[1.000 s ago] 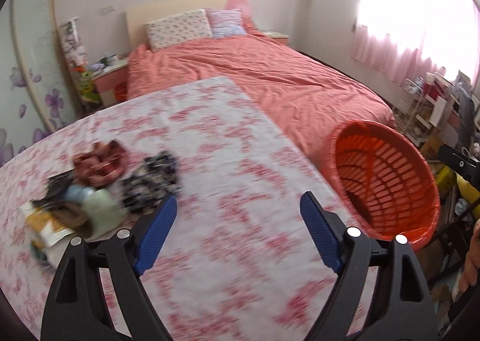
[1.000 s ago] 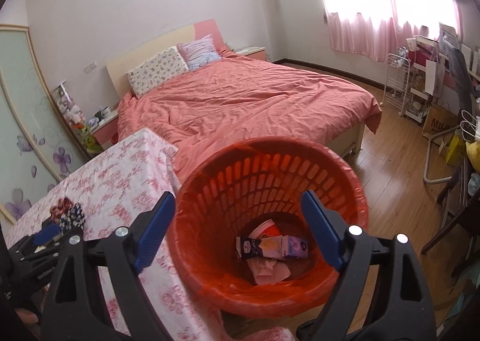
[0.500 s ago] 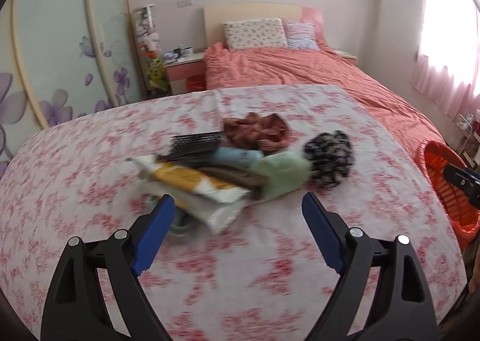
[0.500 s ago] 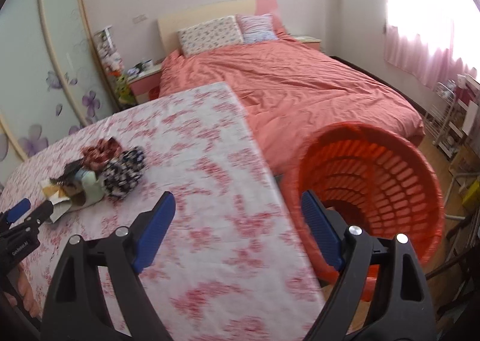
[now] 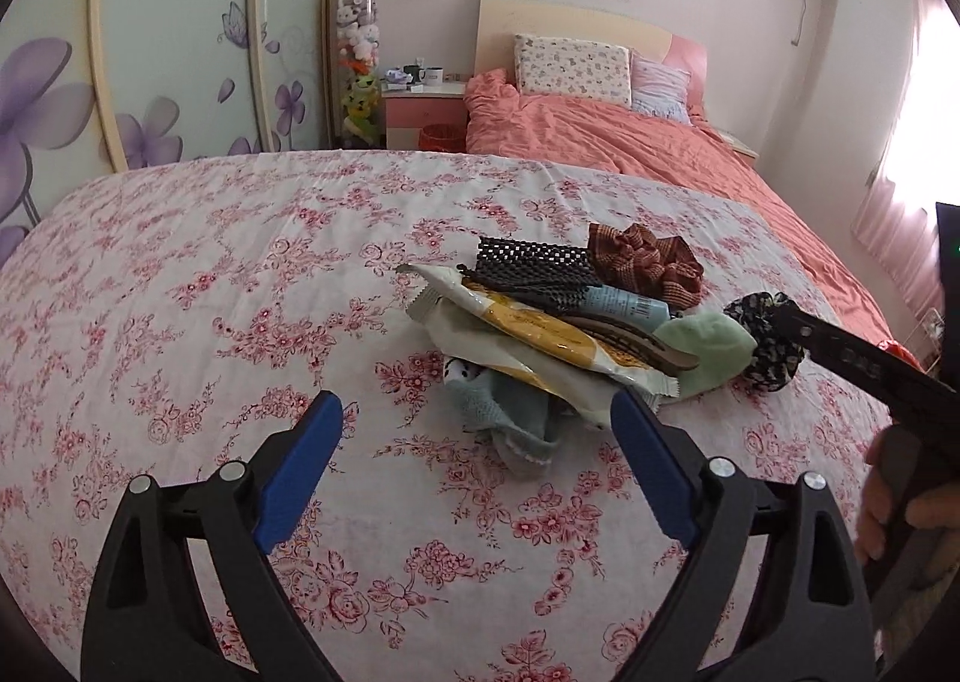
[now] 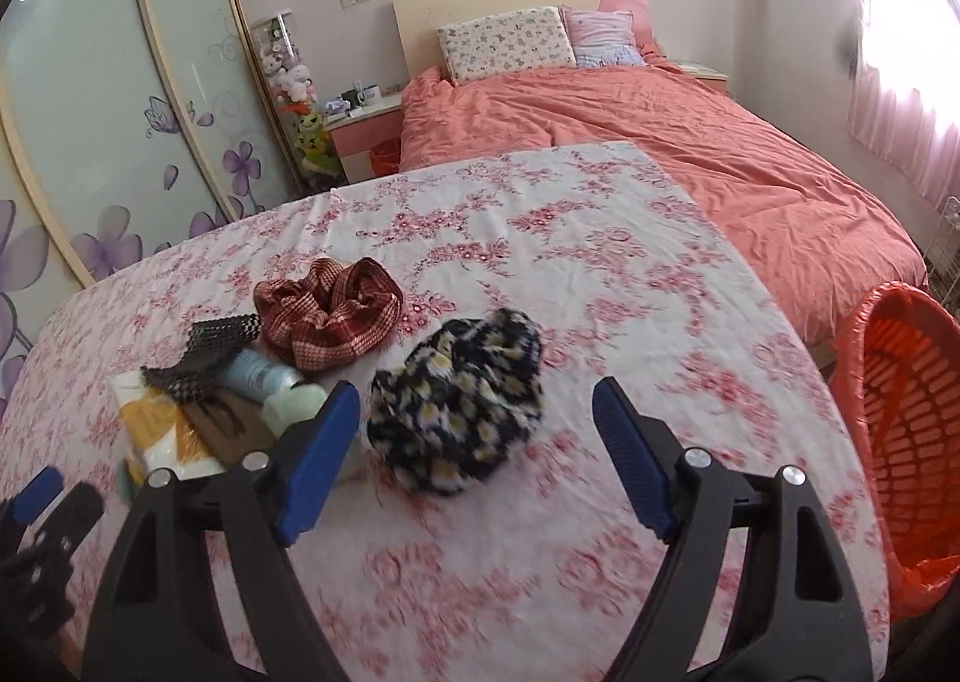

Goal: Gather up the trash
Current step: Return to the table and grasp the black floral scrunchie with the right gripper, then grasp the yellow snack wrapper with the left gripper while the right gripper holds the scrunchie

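Note:
A heap of items lies on the flowered tablecloth [image 5: 240, 292]: a yellow-and-white wrapper [image 5: 540, 334], a black dotted mesh piece [image 5: 528, 268], a blue tube [image 5: 624, 307], a pale green piece [image 5: 708, 349] and a pale blue knit cloth [image 5: 510, 424]. My left gripper [image 5: 477, 406] hovers at the heap's near edge, jaws opening, pressing nothing. A dark flowered scrunchie [image 6: 462, 406] sits between the fingers of my right gripper [image 6: 477, 391]. Those jaws are closing, with the pads still apart from it. The orange trash basket [image 6: 900, 412] stands off the table's right edge.
A red plaid scrunchie [image 6: 330, 310] lies behind the heap. Beyond the table are a bed with a coral cover [image 6: 690, 142], a nightstand [image 6: 360, 124] and a wardrobe with purple flowers [image 5: 150, 82]. A hand [image 5: 900, 508] shows at the left wrist view's right edge.
Both grippers swung left, away from the orange basket. The right one now sits over the dark scrunchie with narrower jaws. The left one has closed in on the heap.

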{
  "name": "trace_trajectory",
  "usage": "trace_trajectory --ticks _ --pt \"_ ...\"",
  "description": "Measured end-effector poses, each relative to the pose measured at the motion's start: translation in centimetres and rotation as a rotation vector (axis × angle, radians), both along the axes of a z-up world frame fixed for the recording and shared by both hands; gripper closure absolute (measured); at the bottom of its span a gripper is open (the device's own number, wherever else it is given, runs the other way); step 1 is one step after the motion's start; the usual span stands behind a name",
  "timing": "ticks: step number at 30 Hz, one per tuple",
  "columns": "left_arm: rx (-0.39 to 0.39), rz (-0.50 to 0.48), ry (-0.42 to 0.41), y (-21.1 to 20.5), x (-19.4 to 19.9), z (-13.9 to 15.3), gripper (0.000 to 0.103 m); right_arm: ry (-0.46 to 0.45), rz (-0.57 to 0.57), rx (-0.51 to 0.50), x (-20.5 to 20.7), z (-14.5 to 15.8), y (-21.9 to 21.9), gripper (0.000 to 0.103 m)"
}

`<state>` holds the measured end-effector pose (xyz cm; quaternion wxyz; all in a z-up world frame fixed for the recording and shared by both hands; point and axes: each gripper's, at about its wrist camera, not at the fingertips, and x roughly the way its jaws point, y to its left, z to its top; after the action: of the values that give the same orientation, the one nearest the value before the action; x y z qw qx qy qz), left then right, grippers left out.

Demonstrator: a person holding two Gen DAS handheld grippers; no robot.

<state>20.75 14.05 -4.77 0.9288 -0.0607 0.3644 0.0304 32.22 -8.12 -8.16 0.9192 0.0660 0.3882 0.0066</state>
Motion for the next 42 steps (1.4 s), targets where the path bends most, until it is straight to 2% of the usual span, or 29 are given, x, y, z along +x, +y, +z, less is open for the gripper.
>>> trace_trajectory --ticks 2,4,6,8,12,16,19,22,27,31,33,38,42 --pt "-0.012 -0.002 0.006 0.1 0.2 -0.1 0.012 0.026 -0.003 -0.014 0.9 -0.7 0.4 0.033" --pt "-0.024 -0.008 0.008 -0.2 0.5 -0.2 0.012 0.059 0.004 -0.019 1.6 -1.7 0.6 0.045" --pt "-0.034 -0.015 0.009 -0.5 0.7 -0.1 0.012 0.08 0.02 0.001 1.7 -2.3 0.5 0.076" --pt "-0.043 -0.022 0.011 -1.3 0.8 0.0 0.012 0.061 0.013 0.012 1.2 -2.1 0.0 0.086" --pt "-0.034 -0.035 0.016 -3.0 1.2 -0.2 0.012 0.066 -0.002 0.013 0.0 -2.0 -1.3 0.088" --pt "0.016 -0.046 0.04 -5.0 1.6 -1.0 0.012 0.076 -0.019 0.032 -1.1 -2.2 -2.5 0.088" --pt "0.097 -0.013 0.052 -5.7 2.4 -1.8 0.012 0.081 -0.023 0.044 -1.7 -2.1 -3.1 0.087" --pt "0.123 0.04 0.087 -4.6 3.0 -2.5 0.012 0.081 -0.023 0.043 -2.1 -2.1 -3.3 0.087" --pt "0.077 0.121 0.108 -0.6 2.8 -2.7 0.012 0.077 -0.025 0.029 -2.6 -2.2 -3.5 0.087" --pt "0.089 0.174 0.113 2.6 2.6 -2.6 0.013 0.069 -0.021 0.005 -2.8 -2.2 -3.1 0.087" --pt "0.085 0.18 0.106 3.8 2.2 -2.3 0.013 0.068 -0.019 -0.002 -2.9 -2.2 -3.1 0.086" --pt "-0.012 0.153 0.065 5.0 0.8 -1.0 0.012 0.068 -0.019 -0.002 -2.9 -2.2 -3.0 0.086" --pt "-0.062 0.145 0.073 4.4 2.1 -0.7 0.012 0.07 -0.021 -0.003 -2.9 -2.2 -3.0 0.086"
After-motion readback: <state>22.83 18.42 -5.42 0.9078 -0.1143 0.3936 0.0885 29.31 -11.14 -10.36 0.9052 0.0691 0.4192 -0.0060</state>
